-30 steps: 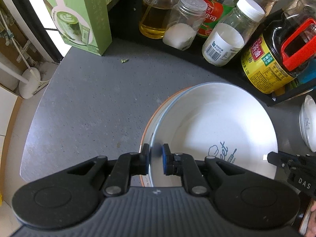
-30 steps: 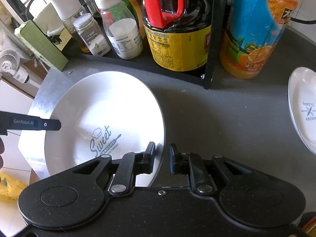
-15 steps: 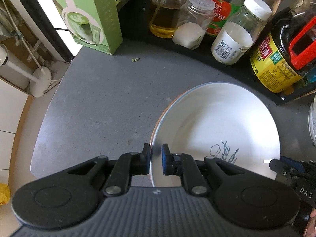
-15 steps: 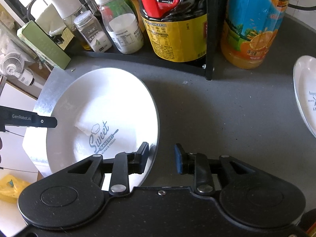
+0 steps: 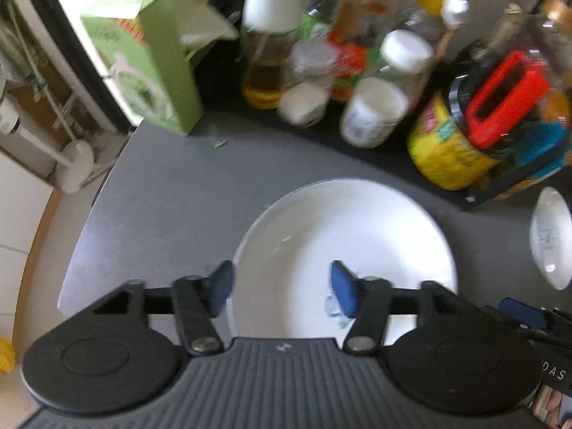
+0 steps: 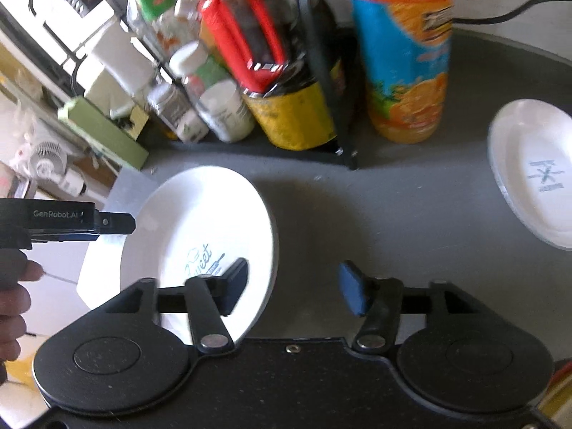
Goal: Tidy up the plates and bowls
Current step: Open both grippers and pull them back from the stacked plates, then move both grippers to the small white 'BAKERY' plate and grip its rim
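A: Since the earlier frames both grippers let go of the plate (image 5: 343, 243) and backed up off it. Their jaws have just been opening. Before, each was clamped on the rim, one on each side.

B: State now?

A: Left gripper (image 5: 282, 289): released, jaws spread wide. The plate's rim shows in the gap between the pads, with no contact visible. Right gripper (image 6: 293, 286): released too, wide. Its left pad hangs over the plate's right edge and its right pad over bare counter (image 6: 393, 214). Nothing is gripped by either.

B: Where's the plate?

A: Flat on the grey counter, near the counter's left corner, in front of the black rack (image 6: 343, 150). It has "Sweet" print inside. The earlier shots showed an orange-edged rim under it; I can't tell that now because of blur.

B: Anything else, big to small?

A: The rack holds a dark oil jug (image 5: 475, 132) with a red handle, plus white-capped jars and bottles. An orange juice bottle (image 6: 404, 60) stands just right of the rack post. A green carton (image 5: 150, 68) stands at the back left edge of the counter. A second white dish (image 6: 536, 171) sits well apart to the right, printed inside. The person's fingers (image 6: 14, 293) are on the left gripper's handle in the right view. There's a small green scrap (image 5: 220, 143) on the counter near the carton.
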